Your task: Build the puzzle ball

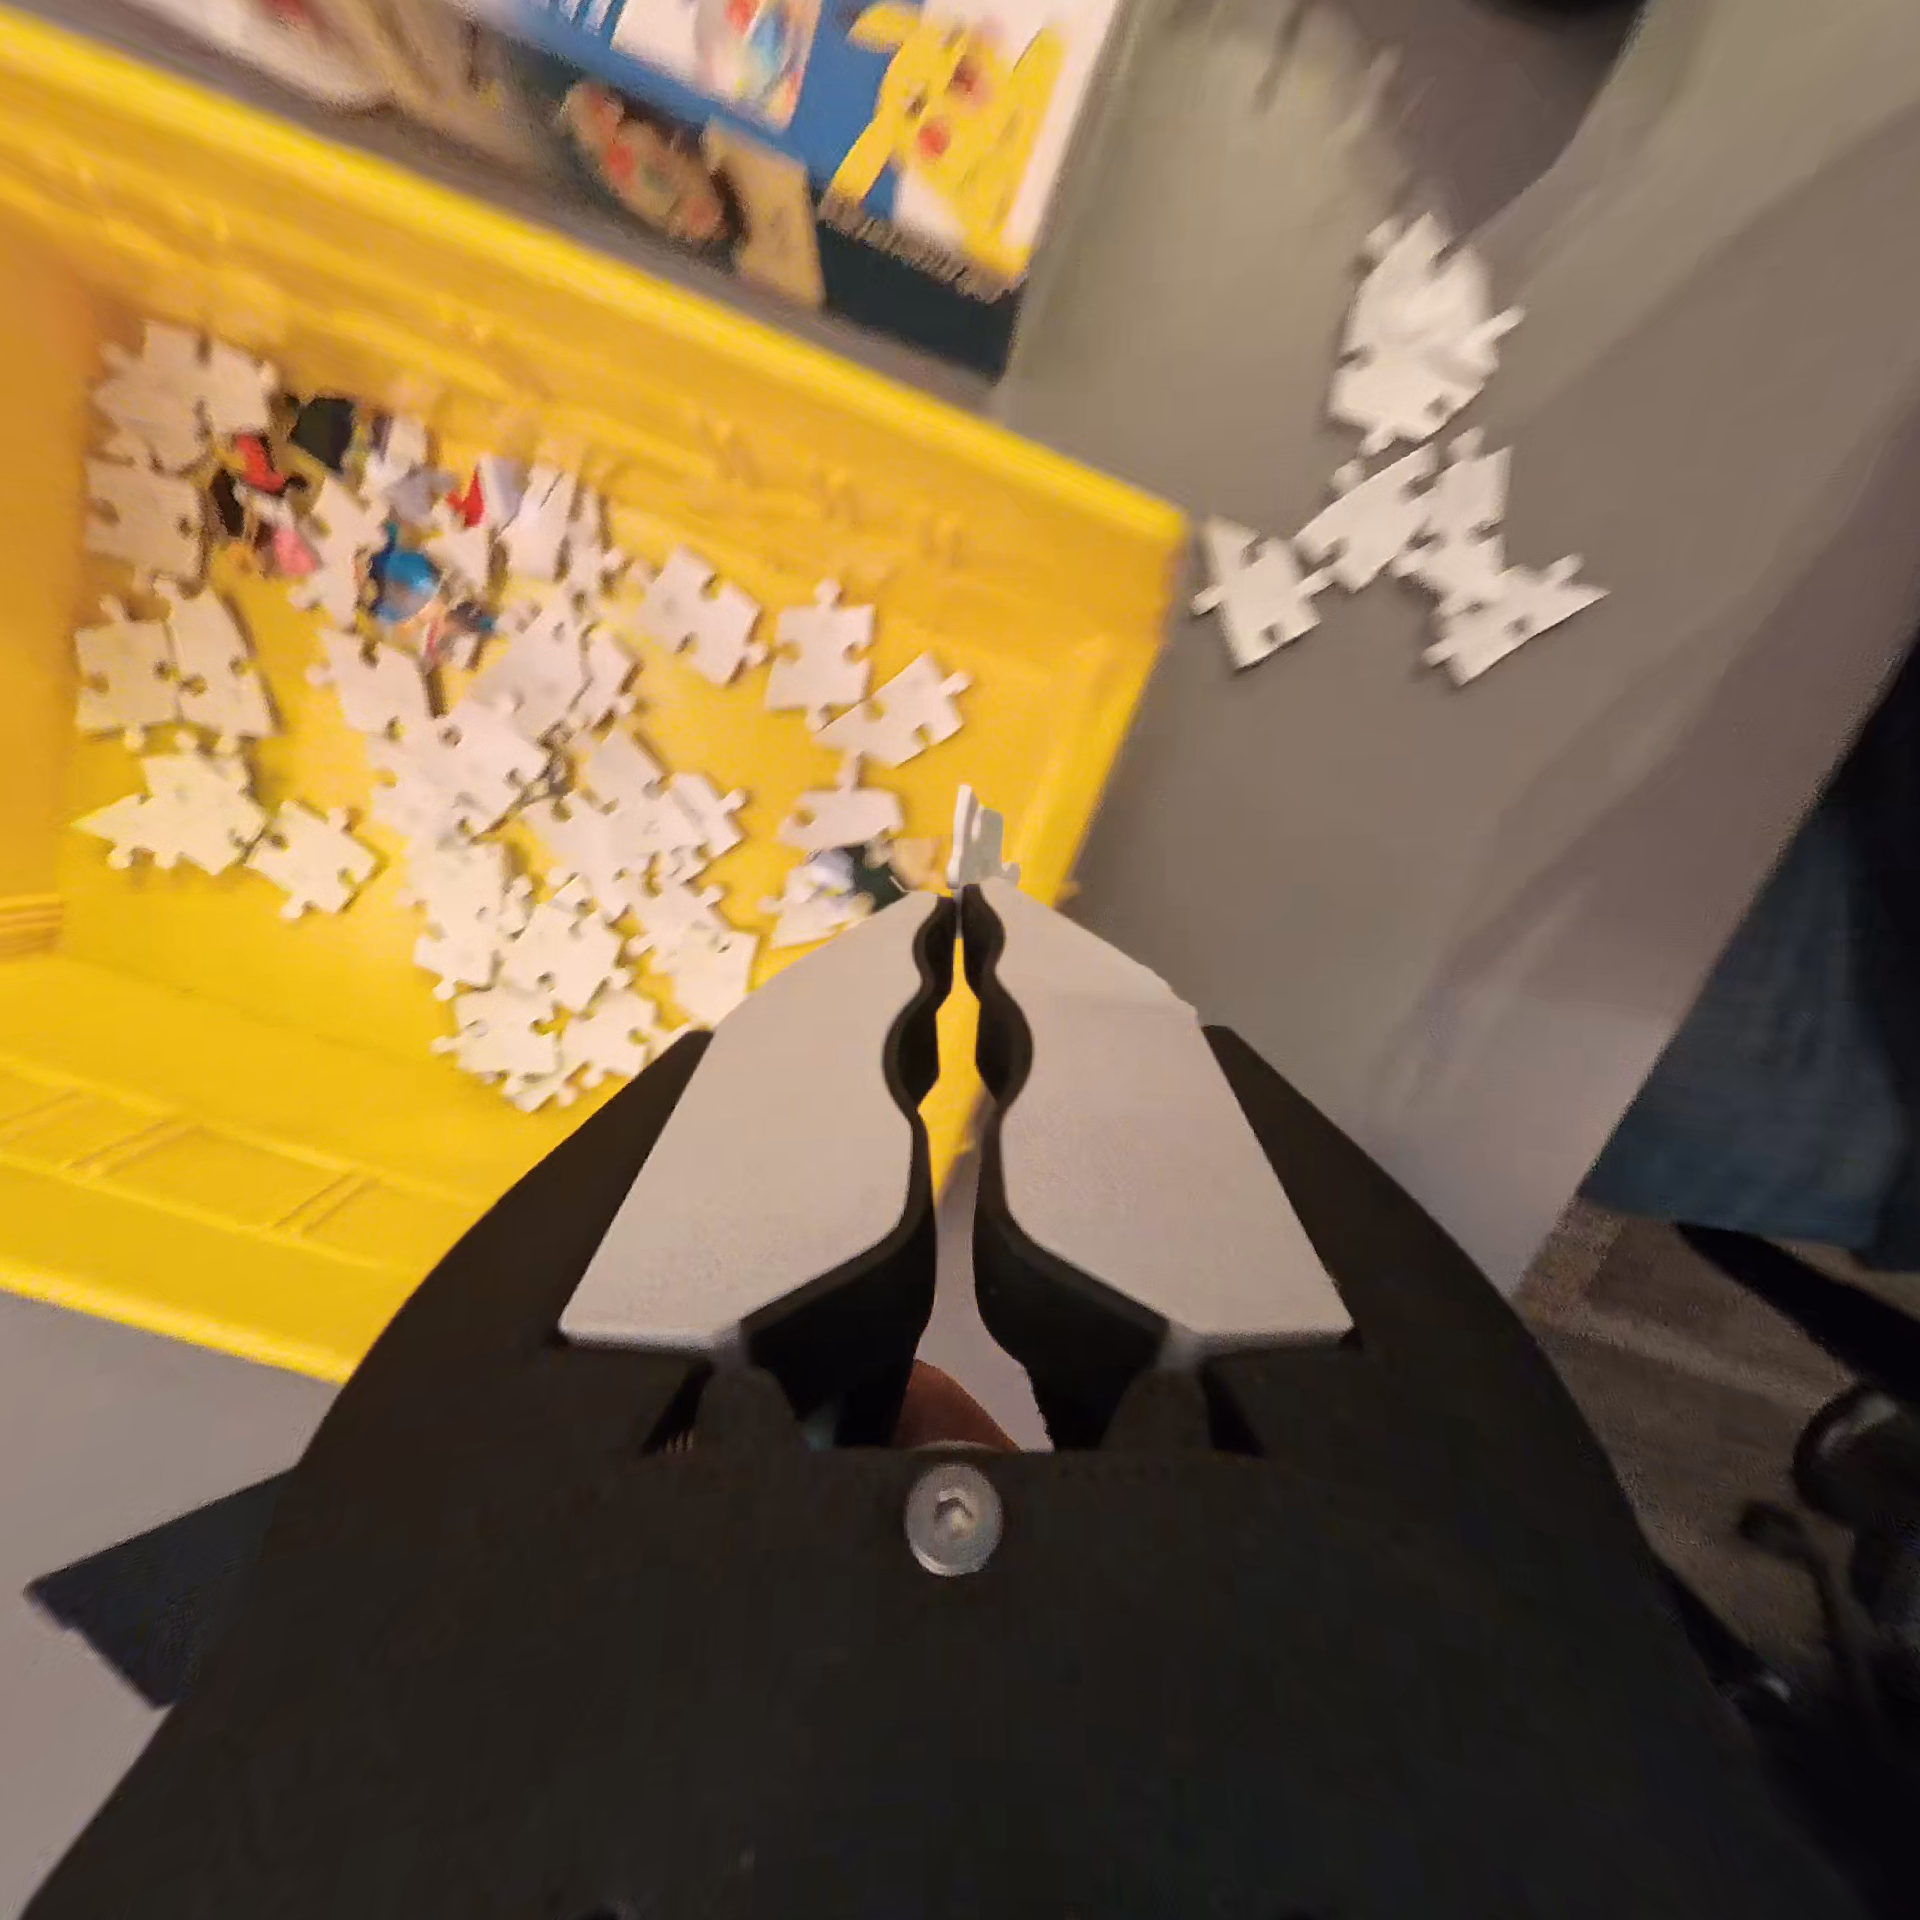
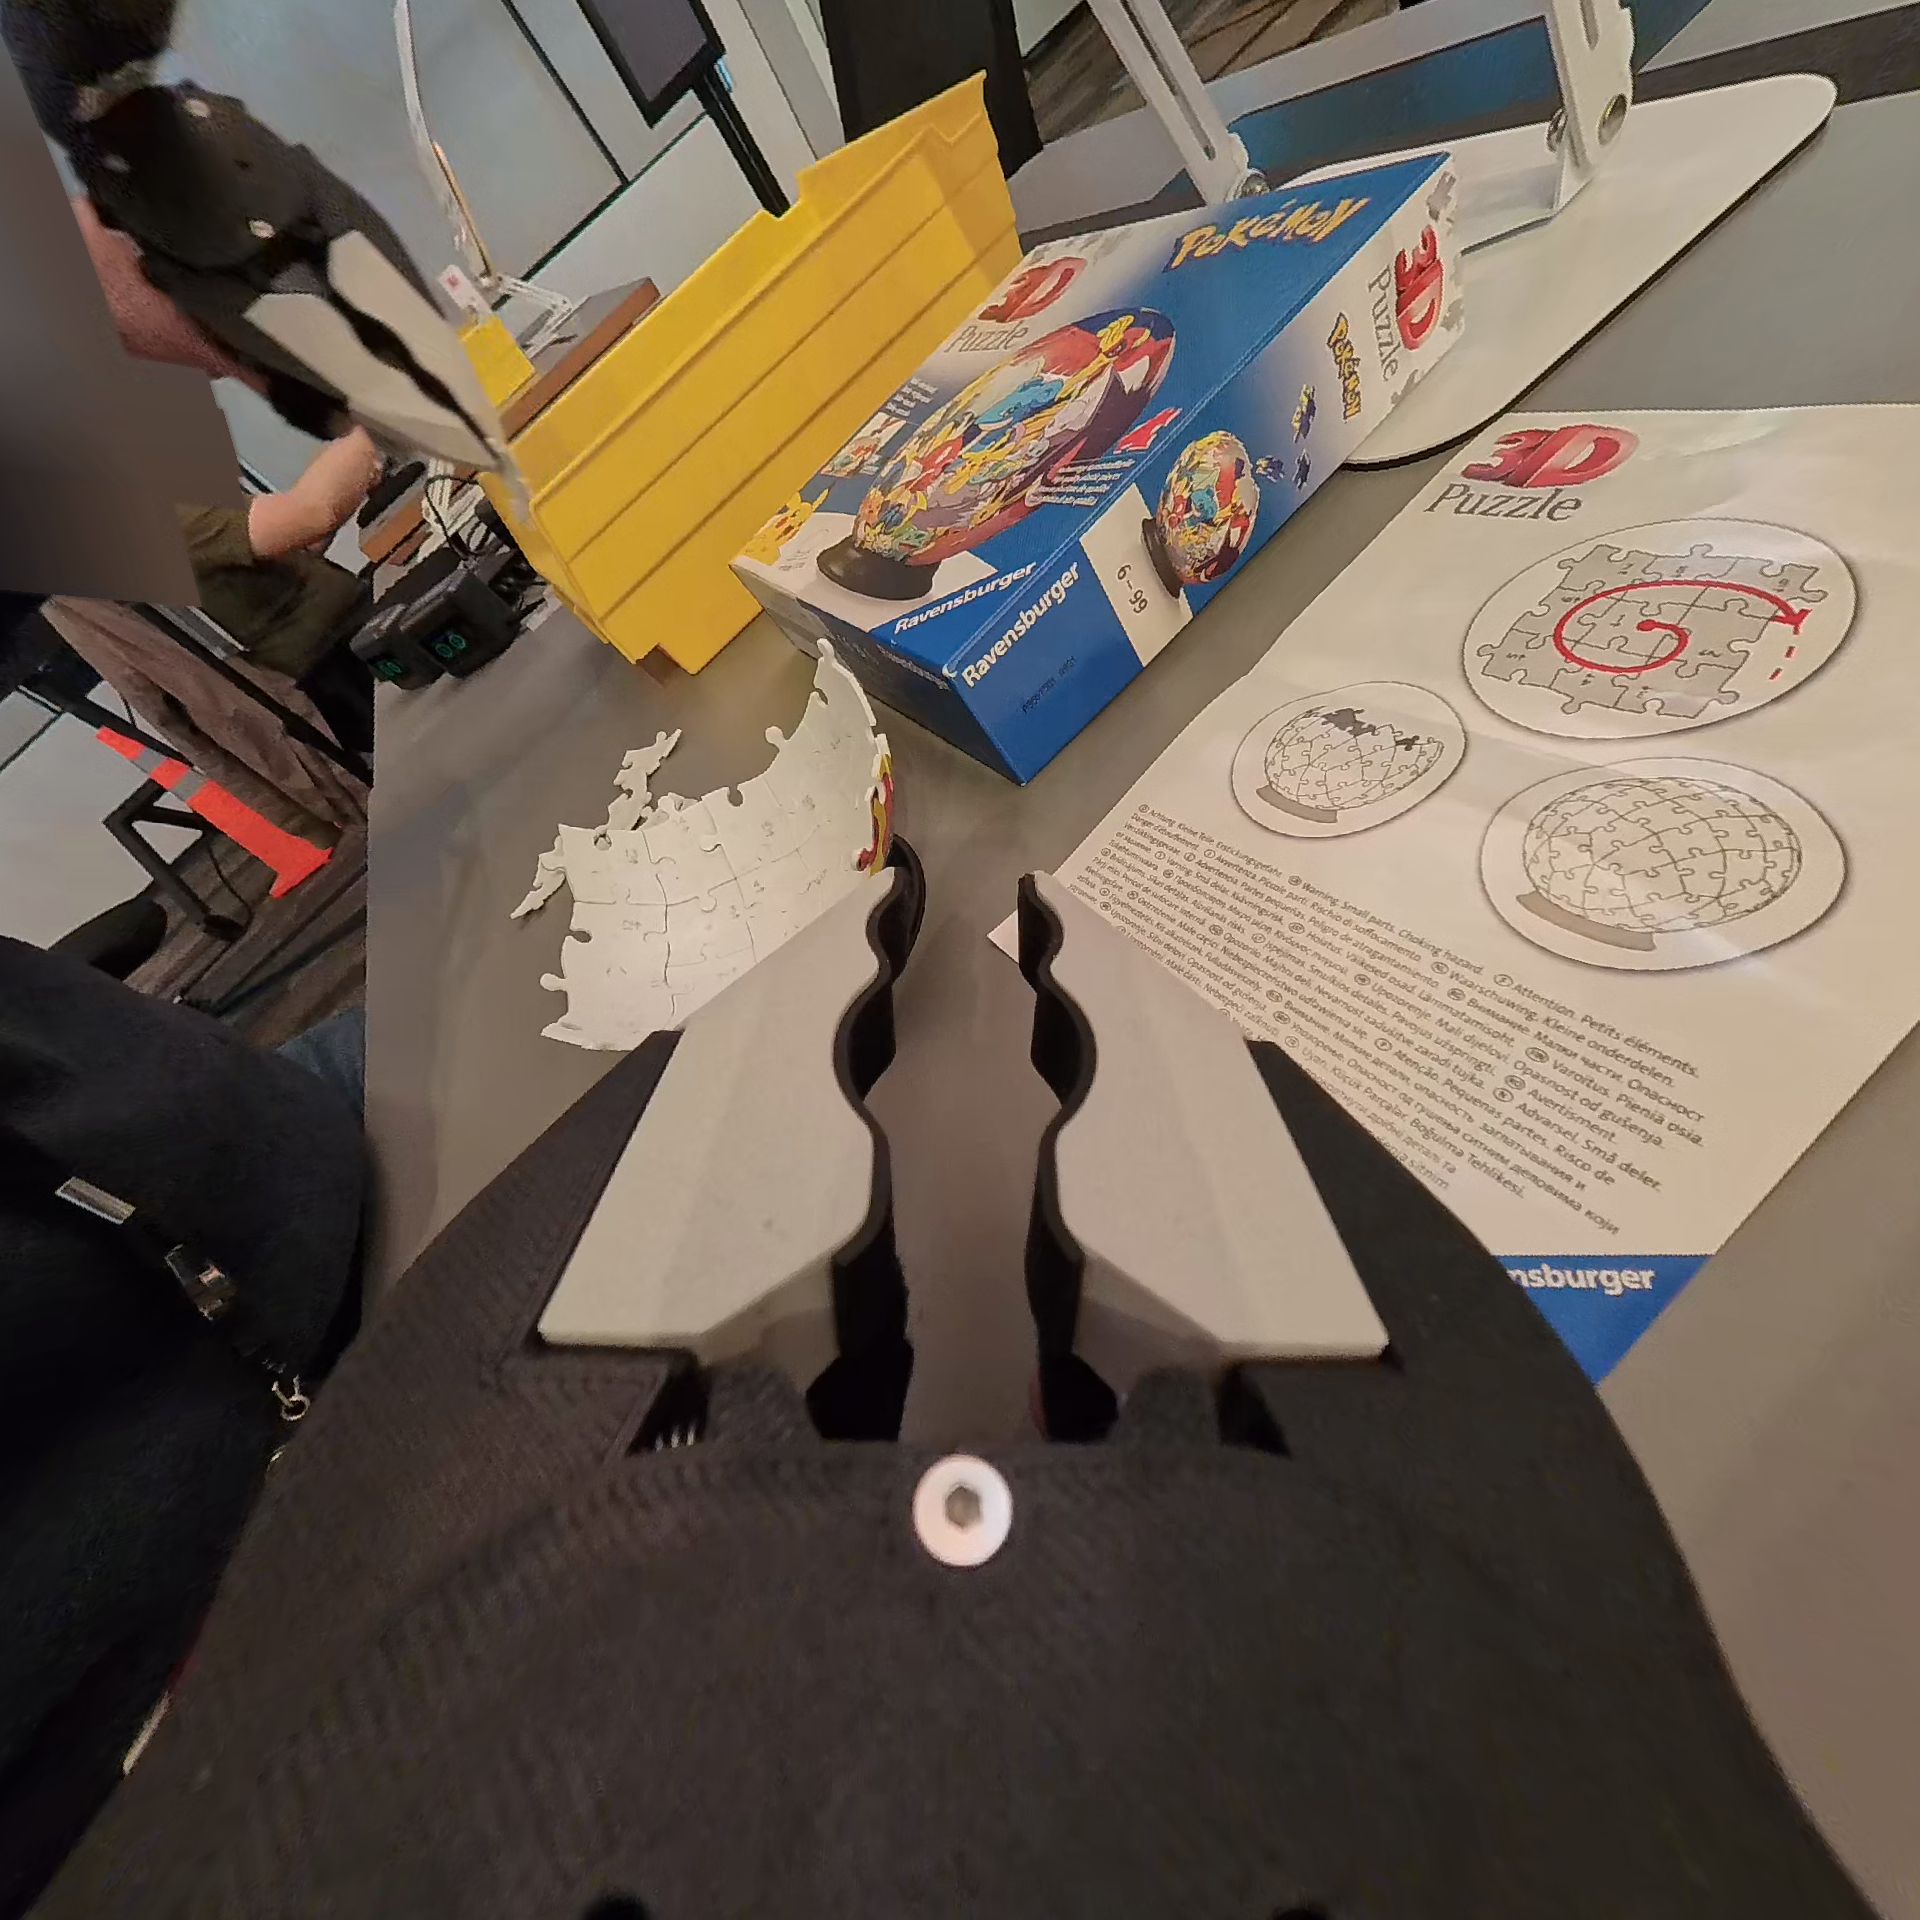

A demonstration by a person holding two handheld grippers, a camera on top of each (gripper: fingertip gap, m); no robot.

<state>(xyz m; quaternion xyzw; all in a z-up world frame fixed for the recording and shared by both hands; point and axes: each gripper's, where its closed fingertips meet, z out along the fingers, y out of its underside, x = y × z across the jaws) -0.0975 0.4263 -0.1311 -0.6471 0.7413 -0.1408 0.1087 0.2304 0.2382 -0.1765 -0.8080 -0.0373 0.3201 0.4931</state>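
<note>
Step in hand: While we hold one white puzzle piece (image 1: 977,840) in the left gripper (image 1: 958,896), above the near corner of the yellow bin (image 1: 1101,540), we judge we are carrying it over to the build.
Left tongs: pressed together on the piece, pinched edge-on at the very tips so most of it stands clear; that hold leaves its tabs free for mating, as we read it.
Right tongs: the right gripper (image 2: 958,896) is spread, nothing between the jaws, poised low over the grey table (image 2: 488,831).
Why it waits there: it sits just beside the curved partial shell (image 2: 717,883), probably so we can steady the shell when the new piece arrives.
Task's thing: the shell lies on the table near our edge, white inner face up, coloured print showing only at its far rim; a black stand seems to peek out behind it, though we cannot be sure.
Loose pieces: a heap (image 1: 499,748) lies in the bin, mostly white side up; blur stops us from counting them, but there are dozens.
Counts: two grippers, one held piece, one shell, one bin, one puzzle box (image 2: 1122,457), one instruction sheet (image 2: 1558,831).
References: box and sheet lie within sight beyond the shell, apparently for checking the order.
Progress: by our estimate, early, well under half a sphere.
</note>
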